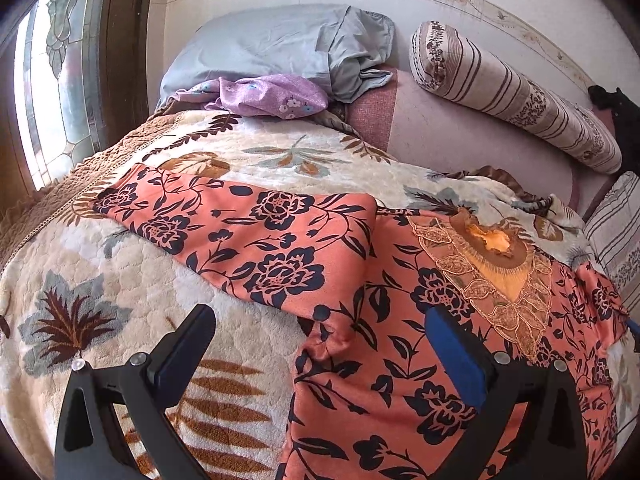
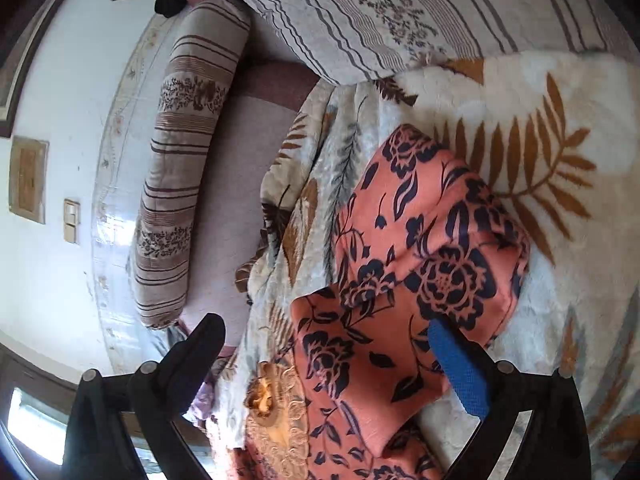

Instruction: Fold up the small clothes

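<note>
Nearest in the left wrist view, the left gripper (image 1: pixel 320 344) is seen with its fingers spread wide and nothing held between them. The gap between them is filled by the armpit edge of the orange floral garment (image 1: pixel 384 320), where the body meets the sleeve; whether a finger touches the cloth cannot be told. The body lies under and to the right of the fingers, and the embroidered neckline (image 1: pixel 496 272) is found just beyond the right finger.

From that junction the left sleeve (image 1: pixel 240 232) is laid out long and flat, its axis running away up and to the left across the fleece blanket (image 1: pixel 100 280). A fold of this sleeve is judged to fall to the left gripper, since it is the nearer one.

In the right wrist view the right gripper (image 2: pixel 328 336) is likewise shown with fingers apart and empty, poised over the opposite shoulder. The right sleeve (image 2: pixel 432 240) extends forward from the fingers and slightly right.

Farthest off, a striped bolster (image 1: pixel 516 96) and a grey pillow (image 1: pixel 272 48) are seen against the wall.
</note>
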Motion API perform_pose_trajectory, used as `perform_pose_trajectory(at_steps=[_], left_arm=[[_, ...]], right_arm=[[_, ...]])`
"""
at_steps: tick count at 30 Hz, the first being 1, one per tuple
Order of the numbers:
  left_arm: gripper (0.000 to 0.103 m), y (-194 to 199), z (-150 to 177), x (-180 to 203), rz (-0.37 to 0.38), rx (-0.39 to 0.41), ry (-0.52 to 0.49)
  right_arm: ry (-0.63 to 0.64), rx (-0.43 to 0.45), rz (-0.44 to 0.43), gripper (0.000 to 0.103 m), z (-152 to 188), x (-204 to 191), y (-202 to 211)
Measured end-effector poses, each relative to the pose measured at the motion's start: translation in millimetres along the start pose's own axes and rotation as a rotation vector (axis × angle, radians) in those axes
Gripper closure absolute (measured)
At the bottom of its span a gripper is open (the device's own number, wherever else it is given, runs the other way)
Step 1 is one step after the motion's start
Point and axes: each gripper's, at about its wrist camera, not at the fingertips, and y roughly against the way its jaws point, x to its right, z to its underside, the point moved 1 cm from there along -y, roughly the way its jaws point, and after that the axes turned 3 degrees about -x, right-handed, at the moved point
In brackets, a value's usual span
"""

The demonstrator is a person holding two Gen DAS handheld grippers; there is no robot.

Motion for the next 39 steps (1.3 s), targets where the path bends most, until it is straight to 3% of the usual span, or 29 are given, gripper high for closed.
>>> perform_pose_trajectory(at_steps=[3, 7, 10, 11, 12, 15, 18, 22, 26, 29, 31, 33, 34, 35, 36, 39], left_arm=[[0.000, -0.1, 1.8, 3.3, -0.010, 0.002, -0.020], [0.000, -0.5, 2.1, 2.9, -0.024, 0.009, -0.028], [0.000, -4.3, 0.6, 2.2, -0.018, 0.000, -0.021], [0.000, -4.9, 0.1, 2.4, -0.016, -0.001, -0.021], [0.000, -5.1, -0.2, 2.7, -0.015, 0.000, -0.023], [0.000, -2.8, -1.8, 2.8, -0.008, 0.010, -0.023], [0.000, 0.7, -3.1, 0.9, 0.002, 0.017, -0.012], [0.000, 6.2, -4.1, -2.5, 0.004, 0.031, 0.004], [0.000, 9.7, -5.6, -7.1, 0.012, 0.041, 0.027], [0.000, 11.1, -6.5, -9.5, 0.017, 0.045, 0.040], [0.000, 11.5, -7.3, -11.3, 0.023, 0.044, 0.049], [0.000, 12.0, -8.1, -12.9, 0.026, 0.047, 0.056], [0.000, 12.0, -8.2, -13.5, 0.027, 0.047, 0.059], [0.000, 11.8, -8.5, -14.2, 0.031, 0.046, 0.063], [0.000, 11.4, -8.7, -15.4, 0.035, 0.044, 0.066], [0.000, 11.0, -7.7, -16.0, 0.046, 0.040, 0.072]], right_arm=[[-0.059, 0.006, 0.051, 0.010, -9.6, 13.2, -18.3], [-0.104, 0.070, 0.085, 0.043, -24.4, 24.6, -39.0], [-0.059, 0.076, 0.116, 0.050, -36.6, 17.4, -49.5], [-0.045, 0.061, 0.130, 0.065, -39.2, 14.5, -53.5], [-0.032, 0.046, 0.139, 0.075, -40.6, 9.6, -56.3], [0.042, 0.043, 0.070, 0.091, -36.6, -23.6, -50.6], [0.130, 0.022, -0.056, 0.094, -17.7, -78.5, -41.1], [0.238, -0.040, -0.279, 0.094, 30.8, -160.6, -26.9], [0.338, -0.164, -0.474, 0.094, 110.4, -223.2, -25.4], [0.367, -0.245, -0.523, 0.094, 171.8, -232.6, -46.4], [0.313, -0.369, -0.503, 0.091, 212.0, -213.6, -86.4], [0.236, -0.536, -0.400, 0.071, 257.9, -175.9, -134.5], [0.222, -0.607, -0.335, 0.022, 279.8, -155.8, -155.6], [0.198, -0.644, -0.262, 0.009, 297.6, -134.1, -169.5], [0.163, -0.663, -0.213, 0.009, 308.4, -113.8, -176.5], [0.225, -0.608, -0.264, 0.014, 308.0, -108.9, -155.0]])
